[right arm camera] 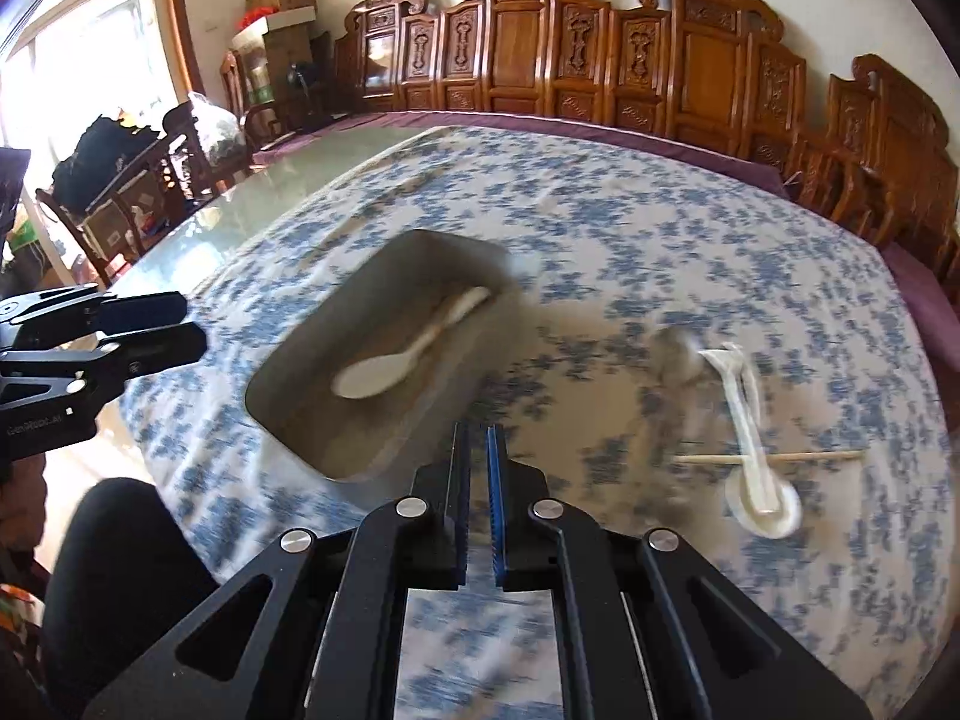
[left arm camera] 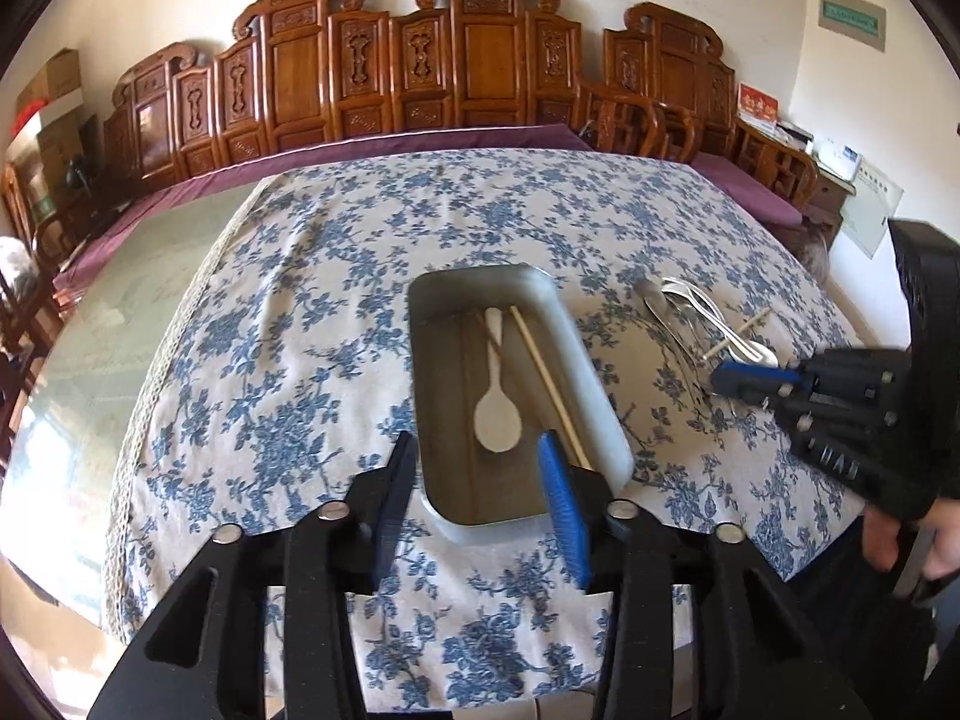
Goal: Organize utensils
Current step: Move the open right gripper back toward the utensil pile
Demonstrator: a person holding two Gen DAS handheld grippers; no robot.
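Observation:
A grey rectangular tray point(left arm camera: 600, 384) lies on the floral tablecloth and holds a white rice paddle point(left arm camera: 497, 402) and a wooden chopstick point(left arm camera: 546, 378). My left gripper point(left arm camera: 480, 456) is open at the tray's near end, its jaws astride the near rim. To the right lies a pile of utensils point(left arm camera: 690, 312): metal pieces and white spoons across a chopstick. My right gripper point(left arm camera: 729, 377) hovers beside that pile. In the blurred right wrist view the right gripper point(right arm camera: 478, 444) is shut and empty near the tray point(right arm camera: 288, 420), with a white spoon point(right arm camera: 750, 432) and chopstick point(right arm camera: 828, 456) to the right.
The blue floral tablecloth point(left arm camera: 300, 312) covers part of a glass-topped table point(left arm camera: 108, 312). Carved wooden chairs point(left arm camera: 468, 60) line the far side. Boxes point(right arm camera: 282, 12) and bags stand by the window at the left.

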